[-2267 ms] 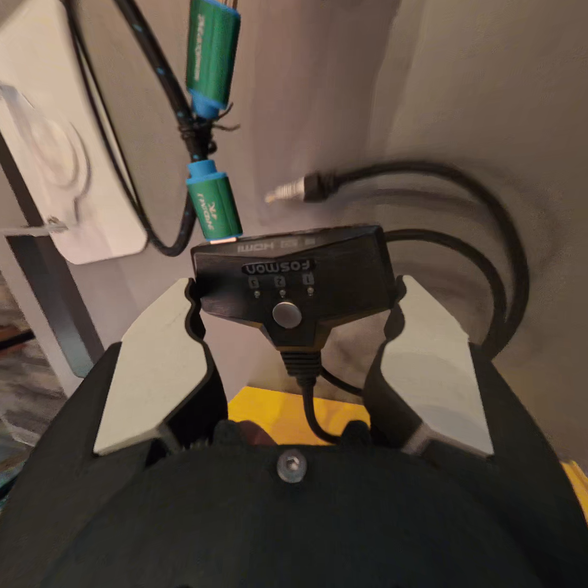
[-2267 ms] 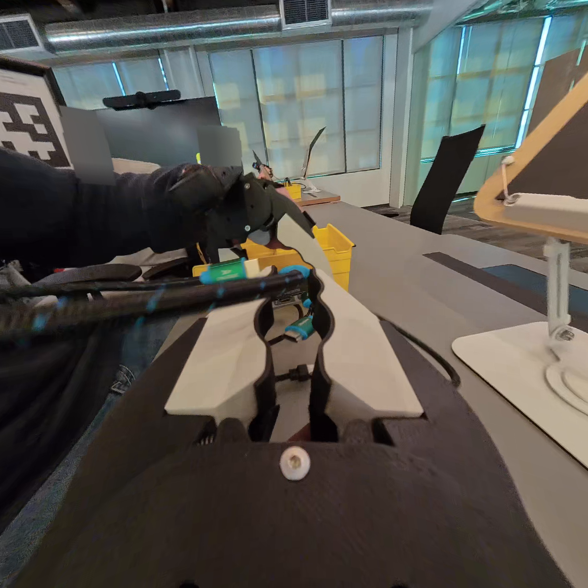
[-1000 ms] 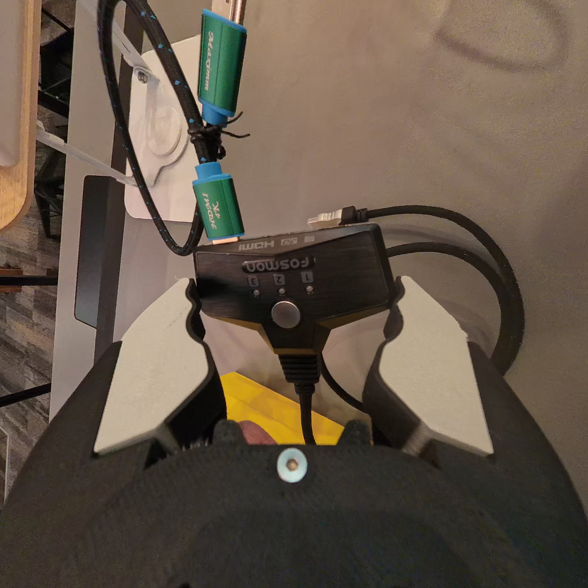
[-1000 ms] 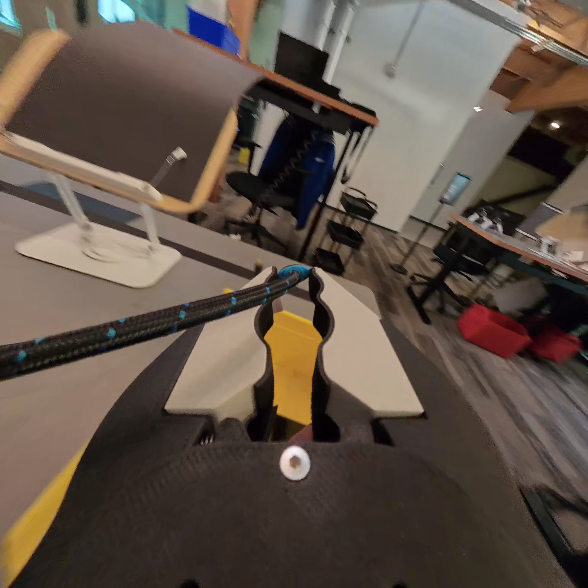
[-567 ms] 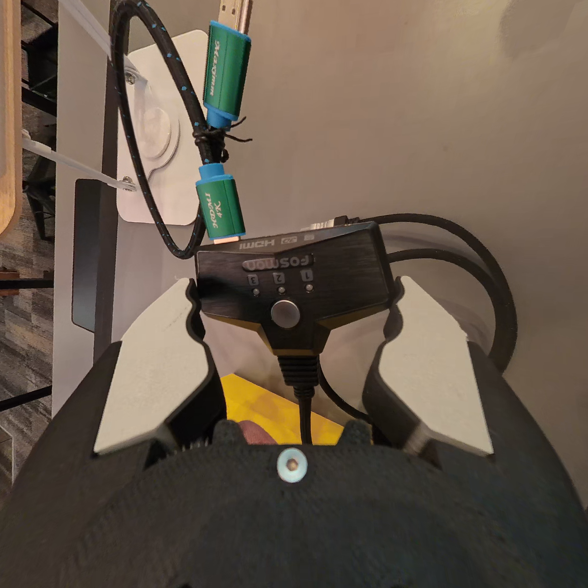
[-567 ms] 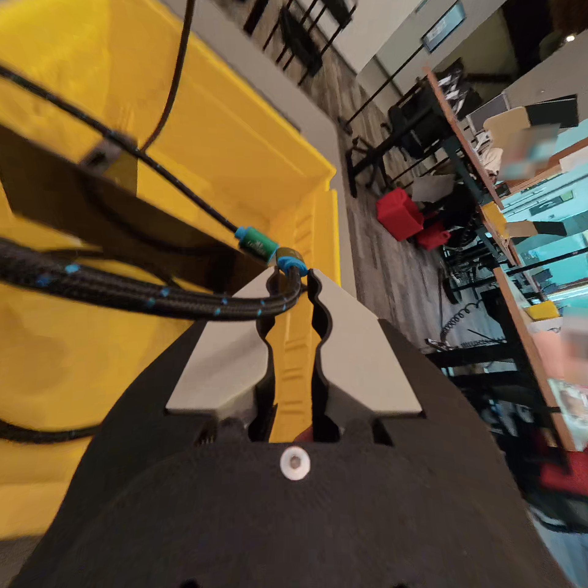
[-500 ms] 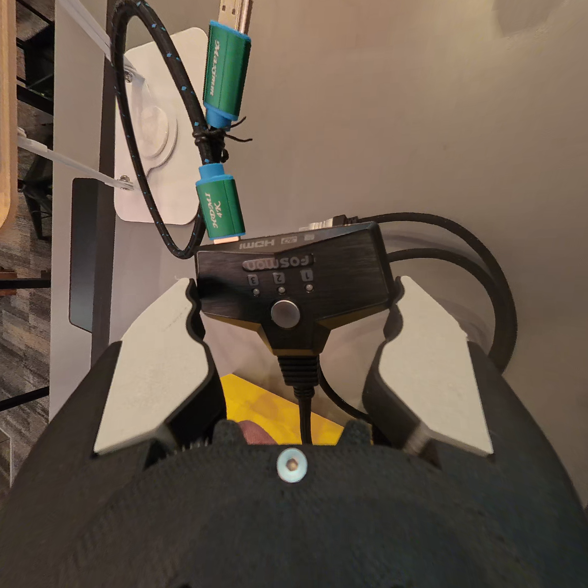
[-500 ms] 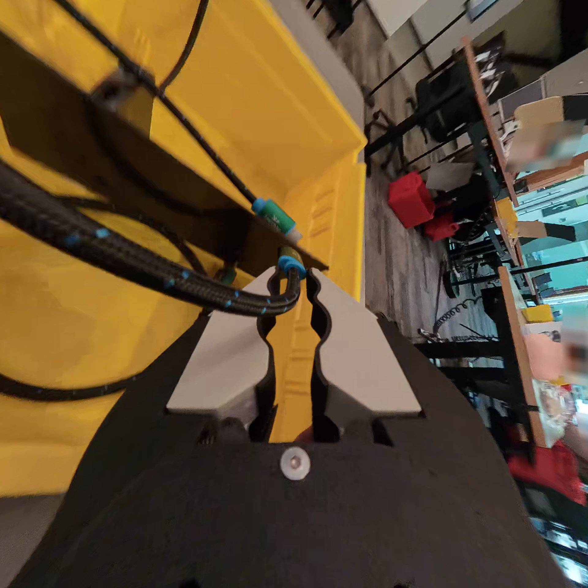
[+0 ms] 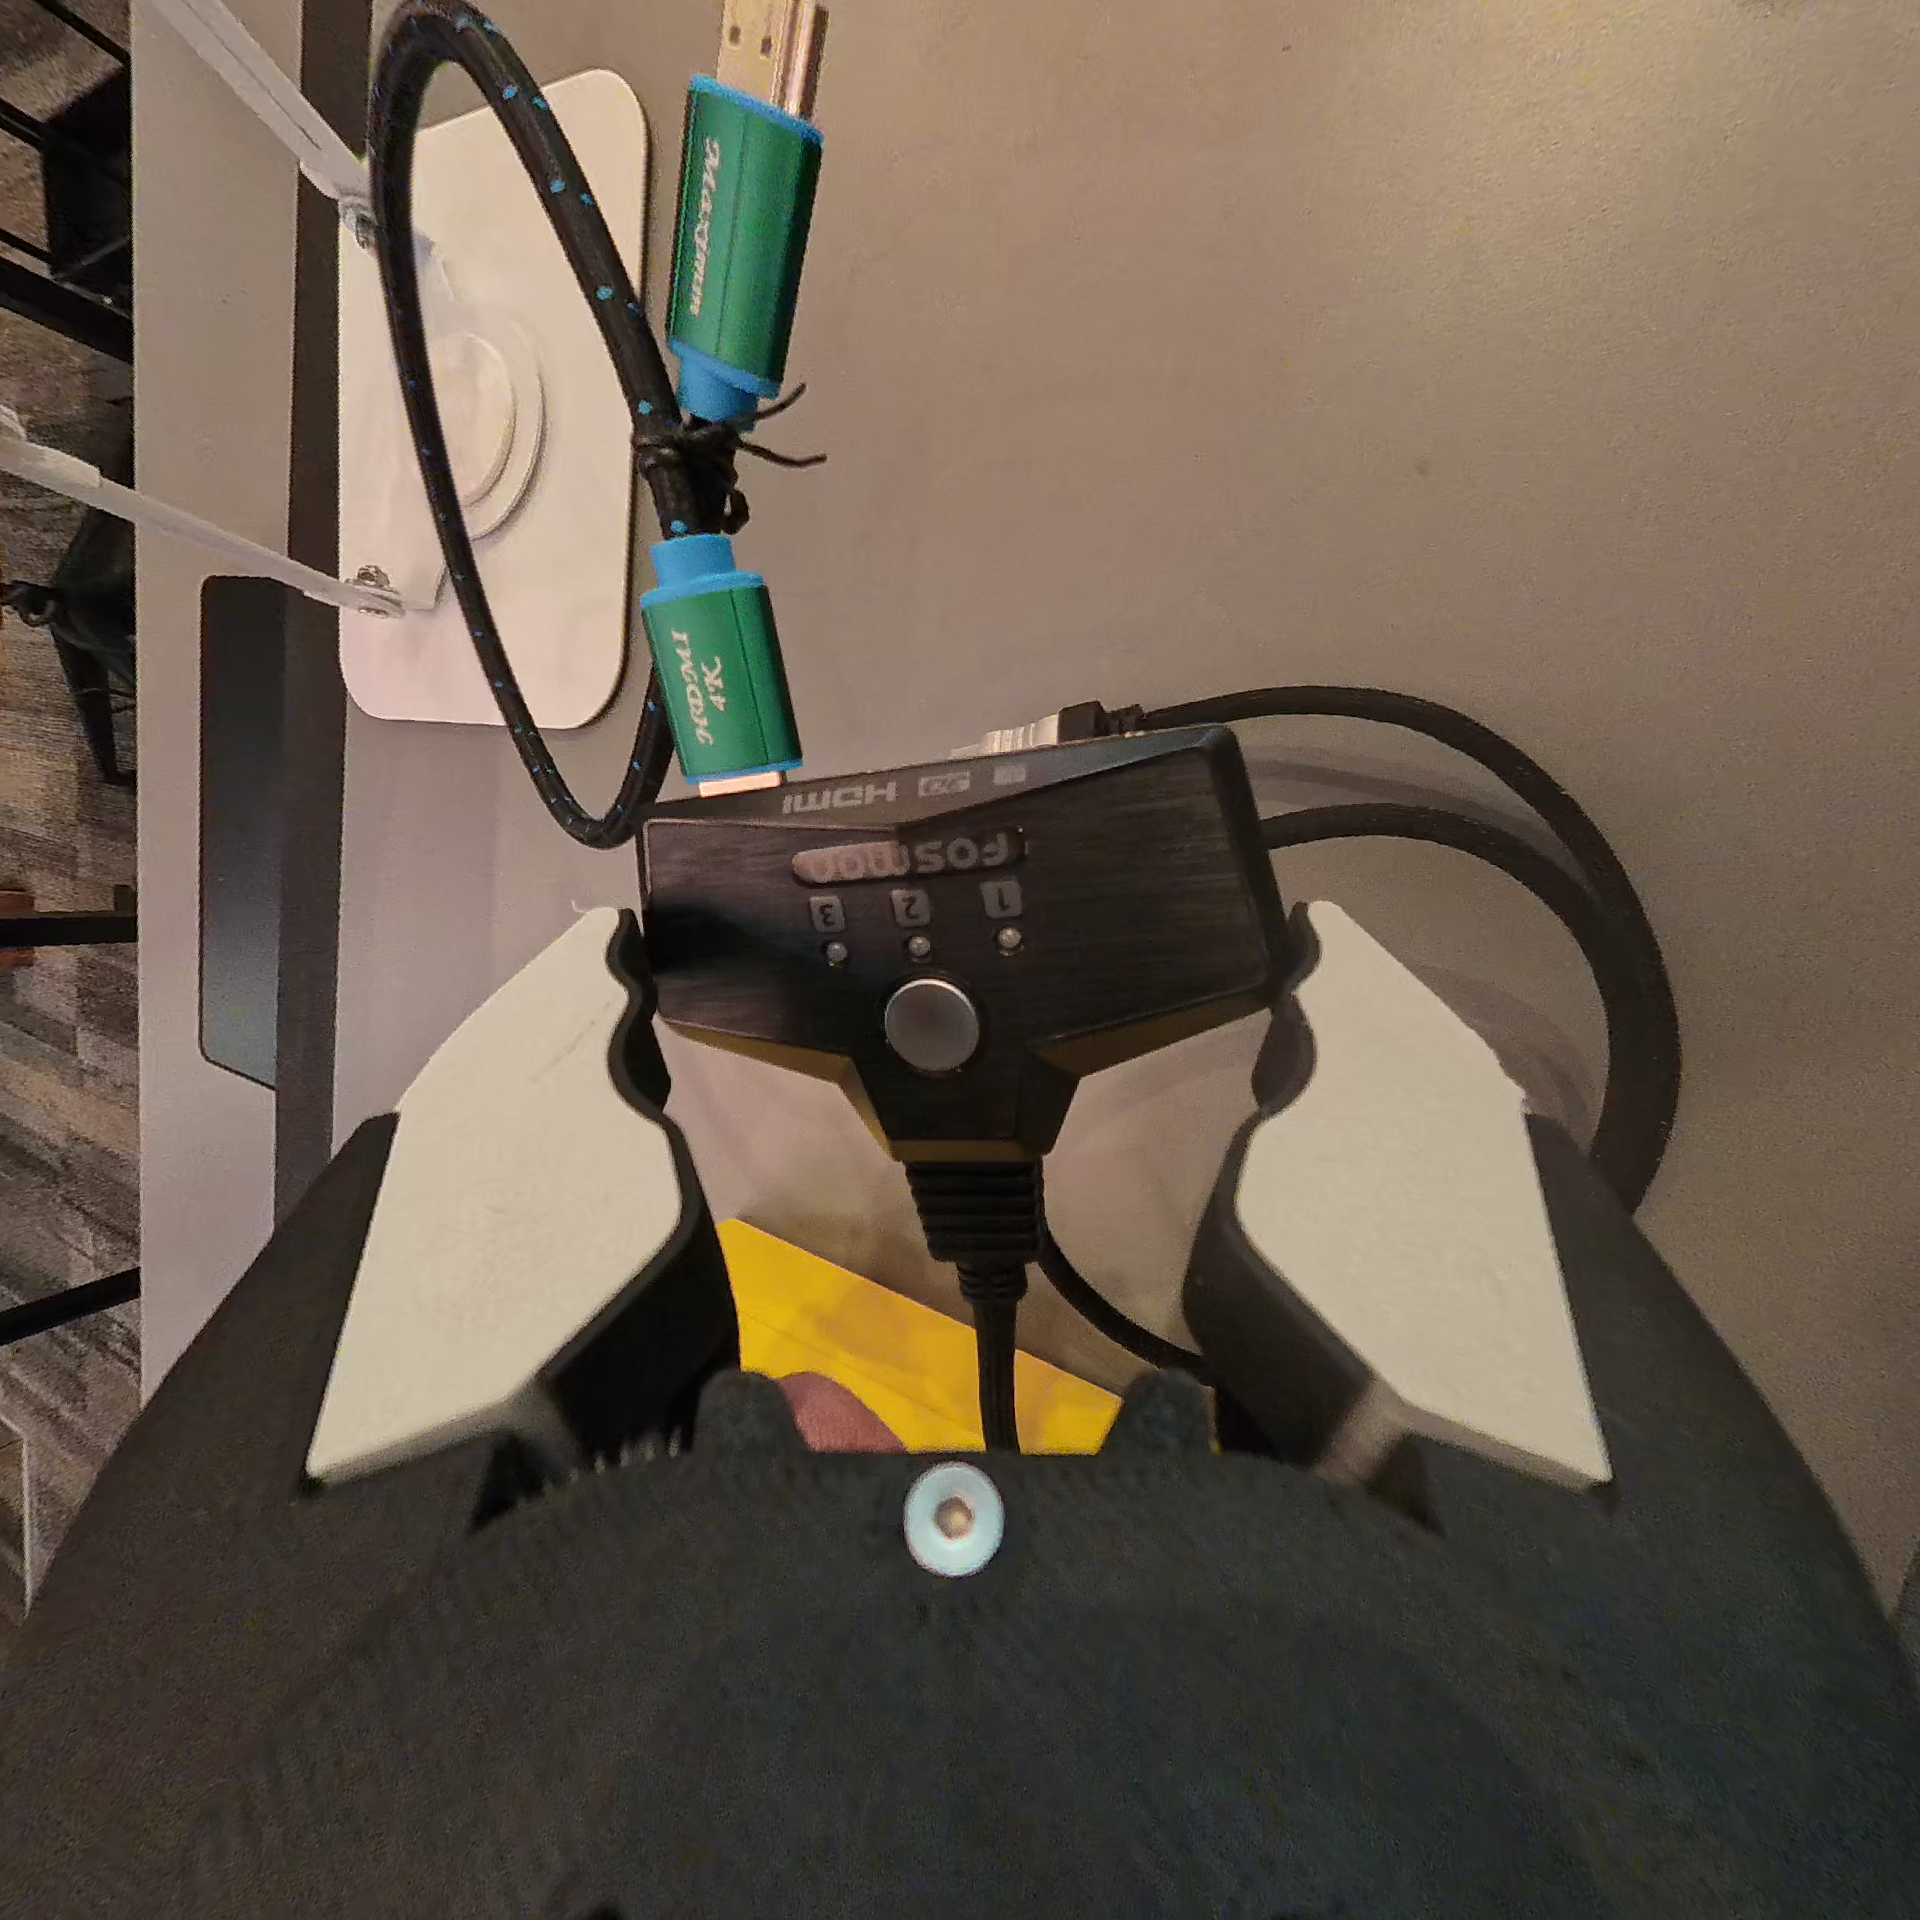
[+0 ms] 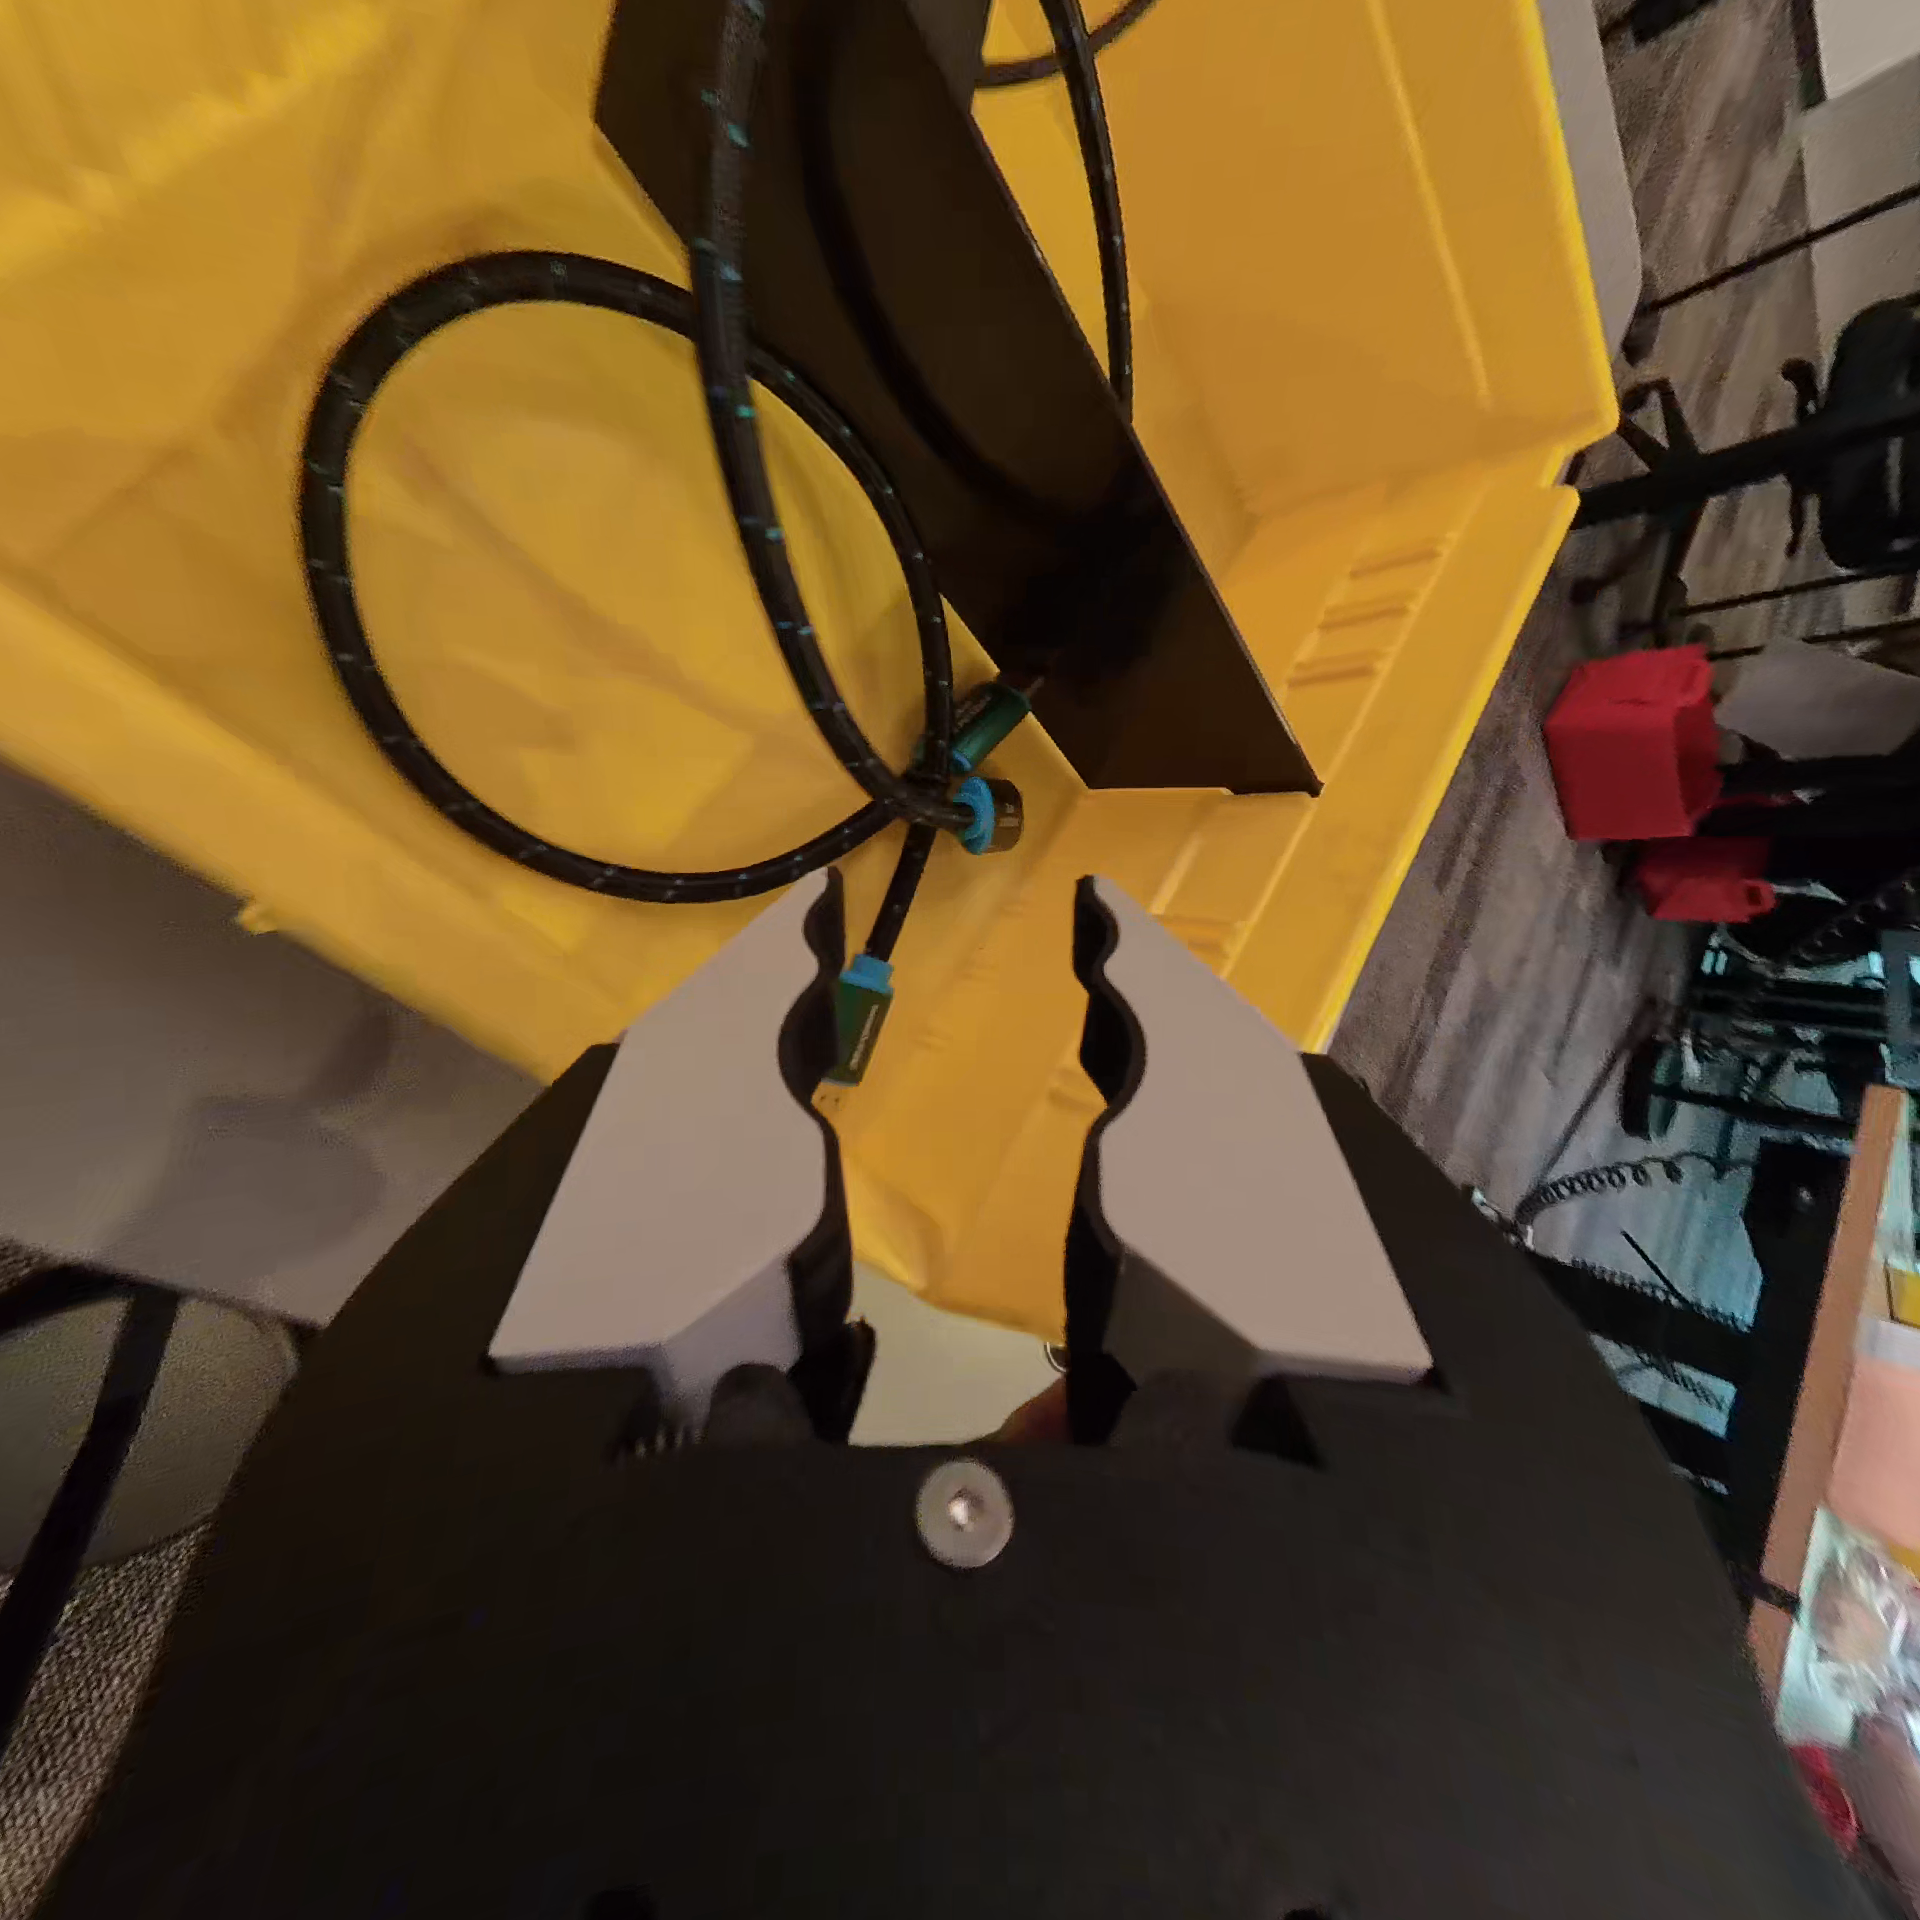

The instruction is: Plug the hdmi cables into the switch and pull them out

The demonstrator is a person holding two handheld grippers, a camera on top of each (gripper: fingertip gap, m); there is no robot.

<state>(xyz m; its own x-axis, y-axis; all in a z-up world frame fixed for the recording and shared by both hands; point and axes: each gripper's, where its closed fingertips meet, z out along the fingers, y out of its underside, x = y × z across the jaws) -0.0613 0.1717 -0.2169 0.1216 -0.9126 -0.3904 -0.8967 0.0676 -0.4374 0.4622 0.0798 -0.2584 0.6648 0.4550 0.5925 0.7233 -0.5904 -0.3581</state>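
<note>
switch held at left, braided cable loose in yellow bin at right

- left gripper: jaws pinching the switch by its two short sides; white fingers set wide against the black body.
- switch: black, brushed top, one round button and three small indicator dots facing the camera; held above the grey table. its own black lead runs back between the fingers toward the gripper body.
- green hdmi plug: blue collar, seated in the far edge of the switch at its left end.
- second green hdmi plug: same make, bare metal tip pointing away, unplugged; it is tied to the braided cable just beyond the first plug. the black braid with blue flecks loops out to the left.
- black cable: curls round to the right of the switch; its silver connector tip lies just behind the switch's far edge. whether it is seated cannot be told.
- white stand base: flat on the table, far left.
- right gripper: jaws spread, holding nothing.
- yellow bin: below the right gripper; holds a coiled braided cable with green plugs, one green plug showing between the fingers, and a dark divider panel.
</note>
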